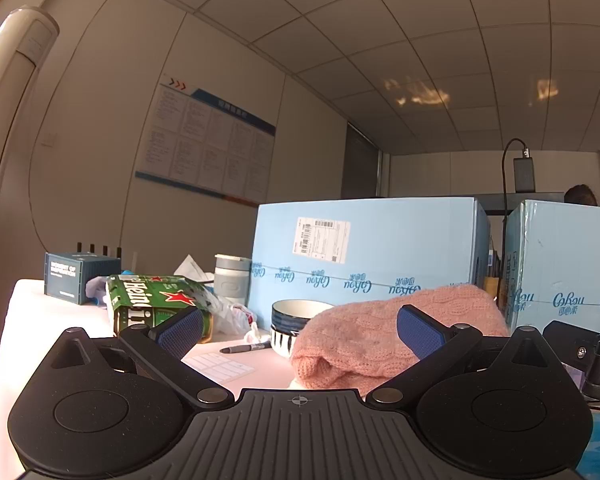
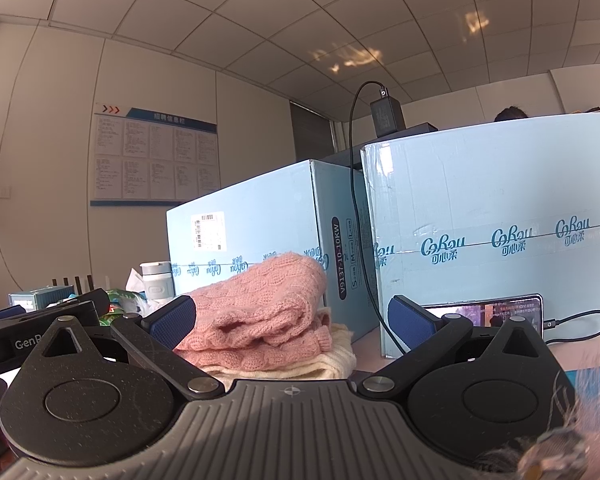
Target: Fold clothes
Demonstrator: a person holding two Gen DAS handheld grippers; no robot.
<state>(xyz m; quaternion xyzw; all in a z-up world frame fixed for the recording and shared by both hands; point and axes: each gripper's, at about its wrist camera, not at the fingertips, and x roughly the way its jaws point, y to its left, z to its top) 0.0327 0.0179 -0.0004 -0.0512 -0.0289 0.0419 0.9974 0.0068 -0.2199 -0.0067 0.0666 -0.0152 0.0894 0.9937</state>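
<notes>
Both the left claw (image 1: 300, 330) and the right claw (image 2: 292, 320) are being held spread apart, gripping nothing. The pink sweater (image 2: 260, 304) is lying bunched on a cream garment (image 2: 332, 354) (apparently folded) on the table (image 1: 52, 320). Judged: a fresh grasp is being lined up, calling for an edge to be pinched.

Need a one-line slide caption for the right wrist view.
Open right claw faces a folded pink knit sweater stacked on a cream knit garment, before light-blue cartons.
</notes>
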